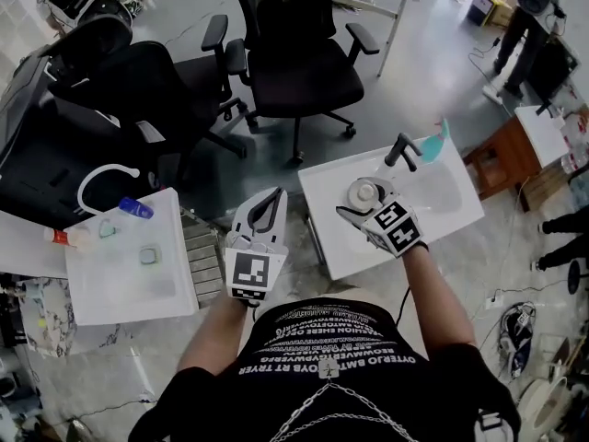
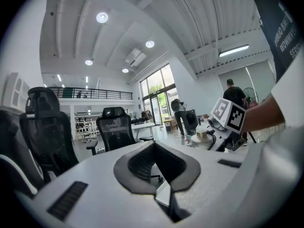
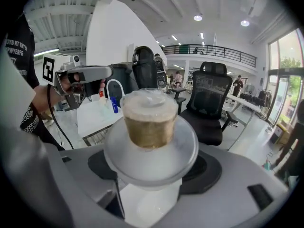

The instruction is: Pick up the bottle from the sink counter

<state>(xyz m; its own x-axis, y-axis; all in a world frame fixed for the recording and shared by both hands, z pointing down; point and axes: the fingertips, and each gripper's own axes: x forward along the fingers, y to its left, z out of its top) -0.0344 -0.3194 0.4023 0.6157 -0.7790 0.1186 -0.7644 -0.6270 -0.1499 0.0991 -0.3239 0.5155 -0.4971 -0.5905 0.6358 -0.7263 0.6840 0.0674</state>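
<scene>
Right gripper [image 3: 151, 167] fingers are clamping the bottle [image 3: 149, 122] over the sink bench [image 1: 342, 247]; left gripper [image 2: 156, 161] closed, empty. Pickup looks underway; next: lift clear, steady.

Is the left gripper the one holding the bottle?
No, the left gripper has its jaws together on nothing; the bottle sits clamped in the right gripper.

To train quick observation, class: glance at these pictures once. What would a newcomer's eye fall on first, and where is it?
First, the frosted bottle with a gold cap, clamped by the fingers of the right gripper and filling the right gripper view, over the white sink counter. Next, the left gripper to its left, its fingers shut on nothing, and the black office chairs beyond.
</scene>
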